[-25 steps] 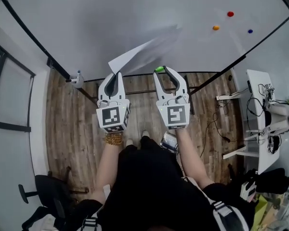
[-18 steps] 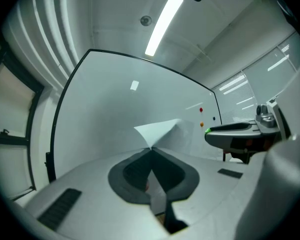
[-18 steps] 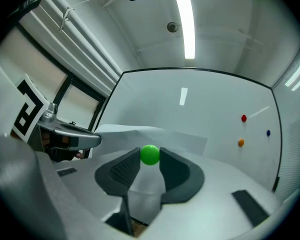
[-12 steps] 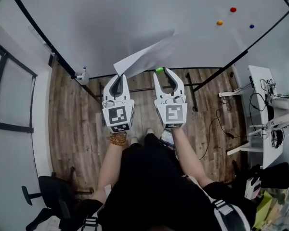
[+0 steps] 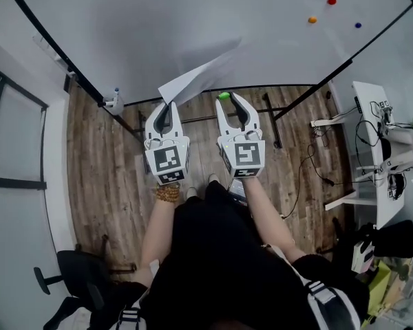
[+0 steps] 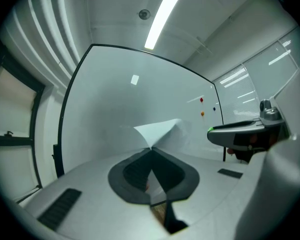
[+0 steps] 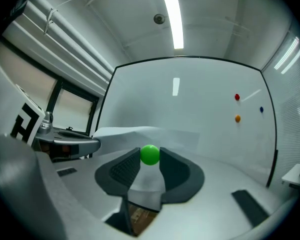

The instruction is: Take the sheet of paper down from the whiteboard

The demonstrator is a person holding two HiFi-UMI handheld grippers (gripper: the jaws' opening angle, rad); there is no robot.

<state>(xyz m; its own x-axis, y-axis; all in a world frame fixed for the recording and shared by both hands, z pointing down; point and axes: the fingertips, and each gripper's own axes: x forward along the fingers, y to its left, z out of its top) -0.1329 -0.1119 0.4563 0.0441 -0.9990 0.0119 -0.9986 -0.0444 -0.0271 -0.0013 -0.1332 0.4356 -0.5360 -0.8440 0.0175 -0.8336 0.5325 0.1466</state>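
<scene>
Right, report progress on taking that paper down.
Done: the green magnet is off the whiteboard, pinched in the right gripper. In hand: the left gripper is shut on a corner of the sheet of paper, which slants away from the board. Left: carrying the sheet clear; its far edge may touch the board.

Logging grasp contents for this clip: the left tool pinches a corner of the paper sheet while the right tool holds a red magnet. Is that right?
Not quite: the magnet in the right tool is green, not red, as the right gripper view shows. The left tool does pinch a corner of the paper sheet.
</scene>
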